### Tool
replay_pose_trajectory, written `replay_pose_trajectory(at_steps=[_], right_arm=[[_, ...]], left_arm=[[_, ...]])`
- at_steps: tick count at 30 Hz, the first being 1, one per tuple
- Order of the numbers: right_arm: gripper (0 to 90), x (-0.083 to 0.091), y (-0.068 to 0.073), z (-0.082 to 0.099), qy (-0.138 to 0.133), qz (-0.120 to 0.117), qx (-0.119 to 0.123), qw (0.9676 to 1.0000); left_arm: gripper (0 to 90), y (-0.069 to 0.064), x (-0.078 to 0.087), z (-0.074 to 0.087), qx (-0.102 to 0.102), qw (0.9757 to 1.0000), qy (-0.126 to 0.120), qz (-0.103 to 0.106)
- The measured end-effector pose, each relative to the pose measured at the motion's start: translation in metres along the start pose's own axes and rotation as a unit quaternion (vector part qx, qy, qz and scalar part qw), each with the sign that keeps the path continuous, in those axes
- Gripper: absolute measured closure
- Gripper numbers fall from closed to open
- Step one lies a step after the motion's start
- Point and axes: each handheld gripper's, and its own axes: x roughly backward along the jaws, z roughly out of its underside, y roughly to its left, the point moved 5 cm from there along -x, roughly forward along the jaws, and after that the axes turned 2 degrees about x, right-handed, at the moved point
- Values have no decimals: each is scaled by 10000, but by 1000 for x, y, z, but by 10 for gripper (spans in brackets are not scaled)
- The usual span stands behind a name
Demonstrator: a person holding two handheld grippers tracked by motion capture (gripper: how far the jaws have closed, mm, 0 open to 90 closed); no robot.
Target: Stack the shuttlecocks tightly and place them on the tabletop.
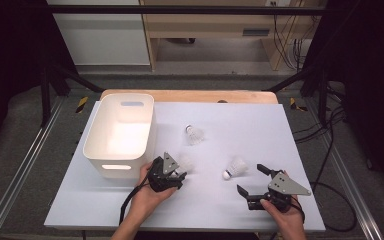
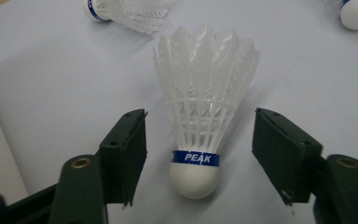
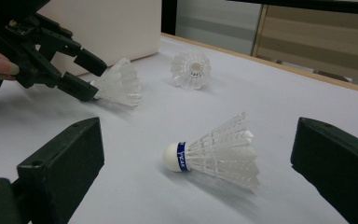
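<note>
Reading PEAK on shuttlecock (image 2: 196,116) band, left tongs (image 2: 200,154) open around it, right tongs (image 3: 200,172) wide open.

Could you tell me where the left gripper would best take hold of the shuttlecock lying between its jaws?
Probably at the cork end of the shuttlecock, near the blue band: it looks firm, whereas the feather skirt looks easily crushed. It lies flat, cork towards the left gripper, whose open jaws flank it without touching, so closing from both sides should do.

You worked in lab-style recording bay. White sheet (image 1: 240,200) covered wooden table (image 1: 190,95), boxed in by black frame bars (image 1: 310,70) and dark curtains (image 1: 10,60). Cables (image 1: 330,150) trailed over grey floor (image 1: 25,145); plywood bench (image 1: 215,25) stood behind.
</note>
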Motion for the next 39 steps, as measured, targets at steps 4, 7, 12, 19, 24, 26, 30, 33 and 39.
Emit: replay_pose_trajectory(at_steps=[4,7,12,19,24,26,30,33,39], right_arm=[[30,0,0,0,1,11,-4,10000],[30,0,0,0,3,11,1,10000],[30,0,0,0,5,18,-1,10000],[30,0,-1,0,10,25,-7,10000],[30,0,-1,0,14,29,5,10000],[30,1,-1,0,17,40,-5,10000],[30,1,-1,1,26,57,-8,10000],[30,1,-2,1,32,65,-8,10000],[30,1,-2,2,51,92,-6,9999]], left_arm=[[227,-5,3,-2,155,9997,-190,5],[178,-9,5,-3,252,9992,-300,17],[123,-17,10,-6,456,9975,-543,84],[80,-24,18,-8,715,9941,-792,187],[76,-29,24,-4,787,9923,-932,217],[76,-29,27,-2,814,9914,-1008,205],[76,-27,39,3,904,9884,-1213,150],[76,-28,48,8,832,9879,-1304,59],[76,-25,68,22,863,9848,-1510,-9]])
